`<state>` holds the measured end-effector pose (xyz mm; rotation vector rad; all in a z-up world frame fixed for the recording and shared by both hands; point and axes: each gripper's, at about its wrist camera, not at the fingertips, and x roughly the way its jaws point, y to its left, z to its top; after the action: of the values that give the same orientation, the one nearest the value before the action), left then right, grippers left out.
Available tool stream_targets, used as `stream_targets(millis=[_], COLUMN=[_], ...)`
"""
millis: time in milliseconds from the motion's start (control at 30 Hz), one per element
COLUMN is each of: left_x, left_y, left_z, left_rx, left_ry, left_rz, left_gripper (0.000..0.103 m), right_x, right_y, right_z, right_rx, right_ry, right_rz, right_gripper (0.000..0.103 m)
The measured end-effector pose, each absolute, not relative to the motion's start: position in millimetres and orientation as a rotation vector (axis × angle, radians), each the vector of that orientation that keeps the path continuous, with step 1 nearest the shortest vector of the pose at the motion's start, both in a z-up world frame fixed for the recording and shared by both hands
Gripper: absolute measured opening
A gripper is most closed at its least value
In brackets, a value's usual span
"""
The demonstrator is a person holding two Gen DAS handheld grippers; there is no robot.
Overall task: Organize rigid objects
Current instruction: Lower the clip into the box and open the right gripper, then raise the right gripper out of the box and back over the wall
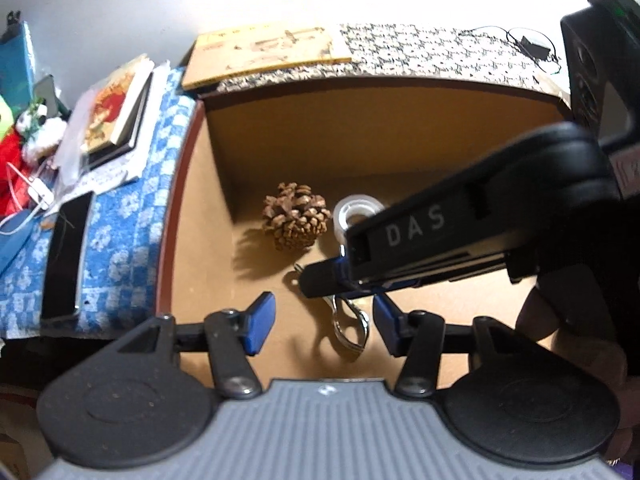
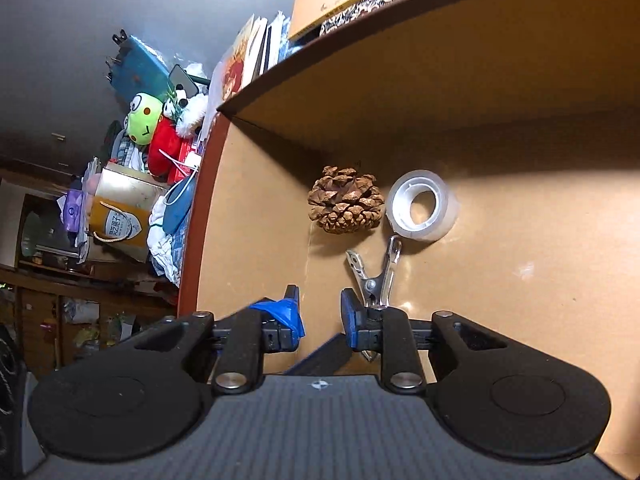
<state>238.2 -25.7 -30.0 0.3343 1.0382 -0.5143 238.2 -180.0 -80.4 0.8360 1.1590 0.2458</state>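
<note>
Brown cardboard box [image 1: 192,216] holds three things on its floor: pine cone [image 1: 297,216] toward the back-left corner, clear tape roll [image 2: 423,209] just beside it on the right, metal clip [image 2: 376,280] nearer the front edge, its open tips toward the cone & tape. Left hand-held gripper [image 1: 324,322] is released, blue pads apart w/ nothing between them, poised over the clip at the box's front edge. Right hand-held gripper [image 2: 320,312] is inside the box, coming in from the right side; jaws parted a little, nothing gripped, clip just right of its right pad. Box's left wall adjoins a blue checked cloth [image 1: 120,216] carrying a phone [image 1: 66,256] and books [image 1: 116,108].
</note>
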Motion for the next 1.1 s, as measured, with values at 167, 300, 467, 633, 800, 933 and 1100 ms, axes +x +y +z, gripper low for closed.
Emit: stream_targets(millis=[167, 300, 467, 633, 800, 933, 1100], left_x=[227, 214, 196, 176, 159, 147, 131], left_y=[-23, -24, -25, -28, -29, -33, -35], left_z=[-18, -8, 5, 17, 25, 26, 25], left_rx=[0.33, 0.319, 0.302, 0.304, 0.289, 0.286, 0.292], left_ry=[1.004, 0.981, 0.944, 0.898, 0.881, 0.888, 0.902], left_rz=[-0.472, -0.424, -0.379, -0.343, -0.321, -0.295, -0.265], left_gripper=[0.057, 0.058, 0.059, 0.061, 0.063, 0.064, 0.064], right_x=[223, 208, 187, 164, 146, 133, 122], right_y=[-181, -184, -189, -194, -198, -199, -196], right_z=[-66, -50, -33, -20, -13, -9, -6], right_rx=[0.814, 0.775, 0.753, 0.732, 0.721, 0.71, 0.694], right_ry=[1.103, 1.048, 0.994, 0.937, 0.918, 0.899, 0.888], right_rz=[0.24, 0.235, 0.231, 0.227, 0.222, 0.225, 0.241], right_gripper=[0.007, 0.007, 0.008, 0.008, 0.009, 0.009, 0.009])
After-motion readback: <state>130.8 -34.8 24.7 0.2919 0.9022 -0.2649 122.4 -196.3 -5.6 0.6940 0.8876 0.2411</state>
